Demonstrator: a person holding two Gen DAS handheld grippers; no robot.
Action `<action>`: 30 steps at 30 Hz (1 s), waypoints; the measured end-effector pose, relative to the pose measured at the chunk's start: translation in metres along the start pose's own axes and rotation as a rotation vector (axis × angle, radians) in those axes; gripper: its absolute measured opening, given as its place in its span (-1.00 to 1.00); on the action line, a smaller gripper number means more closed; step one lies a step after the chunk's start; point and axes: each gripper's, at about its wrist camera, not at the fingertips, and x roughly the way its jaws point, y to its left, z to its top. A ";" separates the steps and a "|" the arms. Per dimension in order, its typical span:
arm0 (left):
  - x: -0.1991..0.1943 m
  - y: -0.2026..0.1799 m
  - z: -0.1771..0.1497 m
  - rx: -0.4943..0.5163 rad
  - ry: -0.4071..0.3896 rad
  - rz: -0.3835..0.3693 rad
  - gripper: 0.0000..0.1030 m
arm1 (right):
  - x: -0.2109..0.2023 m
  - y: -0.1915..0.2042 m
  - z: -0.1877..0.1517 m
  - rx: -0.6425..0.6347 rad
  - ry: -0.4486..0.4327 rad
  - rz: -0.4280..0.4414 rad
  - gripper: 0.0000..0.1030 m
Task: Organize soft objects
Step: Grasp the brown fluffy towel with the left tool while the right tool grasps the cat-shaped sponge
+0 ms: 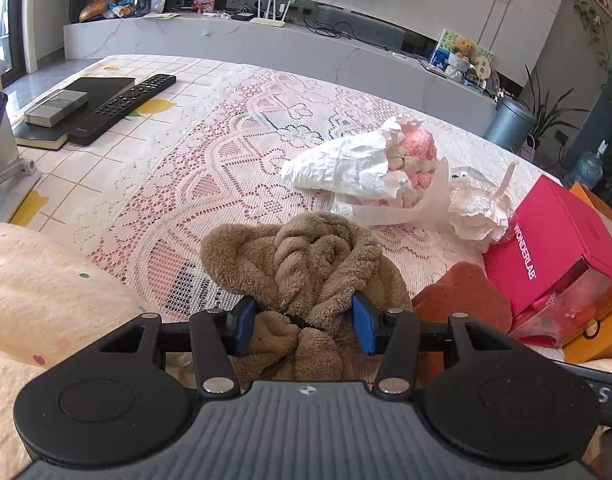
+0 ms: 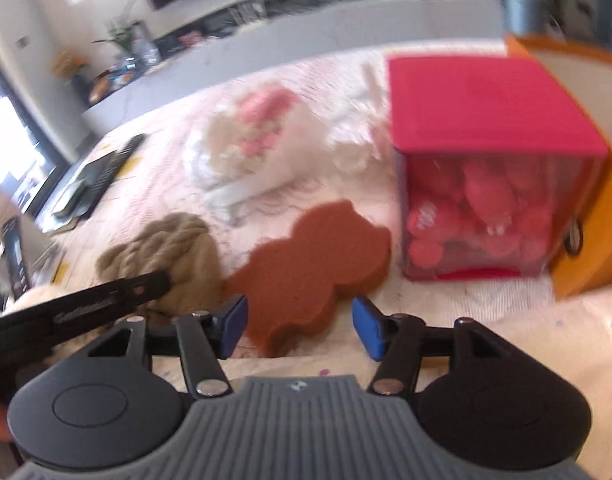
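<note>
Lace-covered table (image 1: 210,184) fronts a marble media console (image 1: 234,40).

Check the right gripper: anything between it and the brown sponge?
Nothing visible. The right gripper is open and the brown sponge lies flat on the lace cloth just ahead of it, its near edge between the fingers. The tan towel sits off to the left, held by the left gripper.
</note>
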 end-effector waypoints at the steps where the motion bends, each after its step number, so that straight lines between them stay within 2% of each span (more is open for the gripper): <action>1: -0.001 0.001 0.000 -0.008 -0.004 0.001 0.11 | 0.003 -0.005 -0.001 0.032 0.012 -0.003 0.30; 6: 0.003 -0.002 0.001 0.005 0.010 0.012 0.10 | 0.020 -0.006 0.004 0.070 0.027 -0.008 0.50; 9: 0.005 -0.001 0.001 0.005 0.020 0.013 0.11 | 0.030 -0.001 0.003 0.057 0.041 -0.015 0.50; 13: 0.008 -0.003 0.001 0.019 0.024 0.018 0.11 | 0.033 0.006 -0.002 0.015 0.014 -0.022 0.51; 14: 0.008 -0.004 0.001 0.023 0.024 0.019 0.11 | 0.033 0.006 -0.003 0.010 0.008 -0.020 0.50; 17: 0.009 -0.004 0.001 0.029 0.026 0.019 0.11 | 0.032 0.007 -0.006 0.011 0.005 0.016 0.17; 30: 0.007 -0.002 0.001 0.021 0.021 0.009 0.10 | 0.012 0.024 -0.012 -0.126 -0.102 -0.040 -0.10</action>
